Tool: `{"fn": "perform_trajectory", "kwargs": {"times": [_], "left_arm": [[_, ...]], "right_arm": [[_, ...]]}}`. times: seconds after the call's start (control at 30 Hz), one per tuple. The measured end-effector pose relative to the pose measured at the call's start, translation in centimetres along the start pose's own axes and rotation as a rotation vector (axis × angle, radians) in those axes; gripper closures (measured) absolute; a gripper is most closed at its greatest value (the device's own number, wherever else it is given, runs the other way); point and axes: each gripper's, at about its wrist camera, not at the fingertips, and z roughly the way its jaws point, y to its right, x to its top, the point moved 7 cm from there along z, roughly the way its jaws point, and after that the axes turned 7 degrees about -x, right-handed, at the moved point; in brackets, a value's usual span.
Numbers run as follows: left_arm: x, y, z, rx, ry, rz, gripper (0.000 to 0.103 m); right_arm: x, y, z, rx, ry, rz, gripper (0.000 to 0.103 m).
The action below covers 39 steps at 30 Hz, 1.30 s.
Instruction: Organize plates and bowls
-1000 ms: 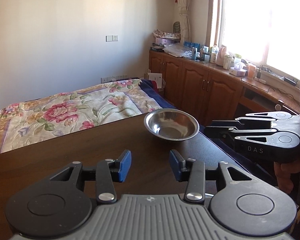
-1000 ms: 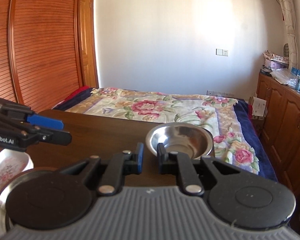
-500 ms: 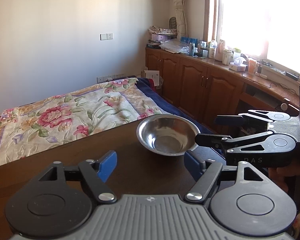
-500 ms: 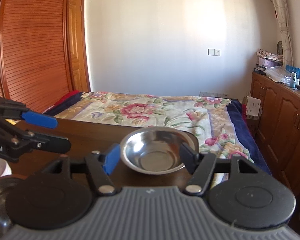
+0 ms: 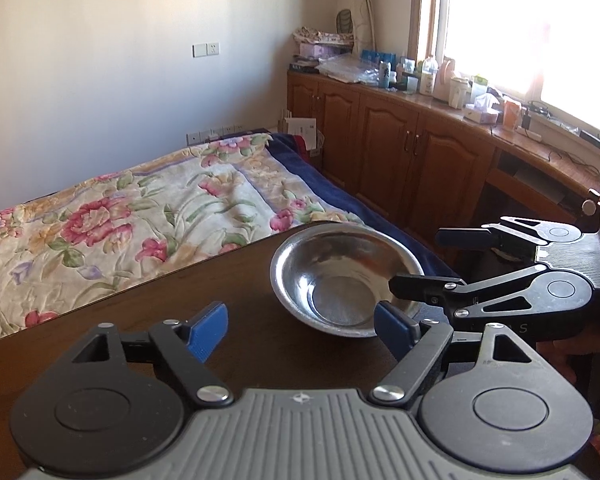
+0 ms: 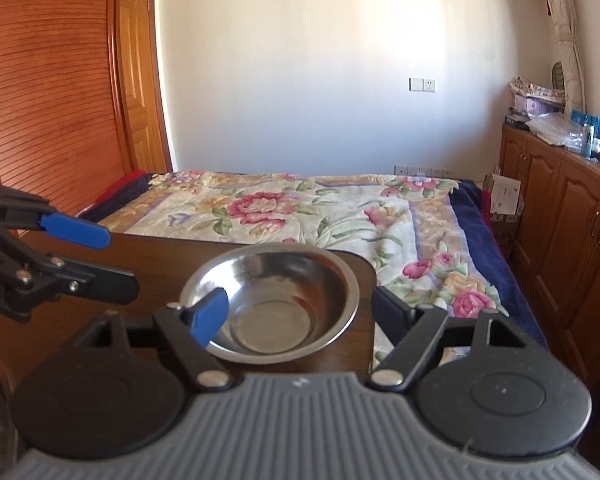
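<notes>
Straddling the stainless steel bowl (image 6: 271, 304) with its jaws spread wide, the right gripper (image 6: 300, 312) looks lined up to pinch the rim, one finger over the near left edge and the other outside the right edge, nothing grasped yet. The bowl sits upright at the far right corner of the dark wooden table (image 5: 148, 320), close to the bed (image 6: 300, 216). Beside it, the left gripper (image 5: 300, 328) is likewise released and empty, probably waiting clear of the grab.
</notes>
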Motion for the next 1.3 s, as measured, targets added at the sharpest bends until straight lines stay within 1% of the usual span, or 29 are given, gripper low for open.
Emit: {"fn": "perform_trajectory", "kwargs": {"times": [0.1,0.17,0.2,0.27,0.33,0.43,0.53,0.6,0.73,0.83,0.97,1.0,1.03,1.17,1.3], "left_arm": [[-0.1,-0.2,1.1,-0.006,-0.022,-0.007,0.027],[-0.2,-0.4,1.9,-0.008,-0.036,-0.008,0.034],[-0.2,-0.4,2.2,-0.009,-0.042,-0.010,0.036],[-0.2,-0.6,2.9,-0.011,-0.054,-0.018,0.044],[-0.3,-0.7,3.4,-0.011,-0.060,-0.030,0.046],[-0.3,-1.0,4.1,-0.012,-0.074,-0.048,0.047],[-0.5,-1.3,4.9,-0.009,-0.093,-0.057,0.048],[-0.5,-1.6,5.3,-0.008,-0.104,-0.068,0.050],[-0.3,-1.9,5.6,-0.033,-0.114,-0.102,0.051],[-0.2,-1.8,5.7,-0.037,-0.113,-0.099,0.053],[-0.3,-1.5,5.8,-0.047,-0.115,-0.098,0.061],[-0.4,-1.4,5.9,-0.049,-0.116,-0.097,0.062],[-0.4,-1.4,5.9,-0.048,-0.118,-0.096,0.063],[-0.5,-1.5,5.7,-0.052,-0.117,-0.098,0.063],[-0.6,-1.5,5.2,-0.054,-0.113,-0.092,0.063]], "right_arm": [[-0.1,0.4,0.6,0.013,-0.018,0.018,0.025],[-0.2,0.6,1.0,0.019,-0.028,0.026,0.025],[-0.3,0.6,1.1,0.020,-0.033,0.030,0.026],[-0.5,0.8,1.4,0.024,-0.042,0.039,0.028],[-0.6,1.0,1.6,0.031,-0.050,0.053,0.033],[-0.9,1.2,1.9,0.041,-0.062,0.073,0.040],[-1.1,1.1,2.2,0.050,-0.076,0.086,0.044],[-1.2,1.1,2.3,0.053,-0.081,0.091,0.044],[-1.2,1.0,2.3,0.063,-0.086,0.102,0.047],[-1.1,1.0,2.4,0.067,-0.089,0.103,0.050],[-1.1,0.9,2.5,0.072,-0.093,0.108,0.055],[-1.1,0.9,2.5,0.076,-0.097,0.110,0.057],[-1.2,0.9,2.5,0.080,-0.100,0.110,0.060],[-1.1,0.7,2.5,0.078,-0.102,0.105,0.061],[-1.0,0.7,2.5,0.077,-0.098,0.105,0.065]]}}
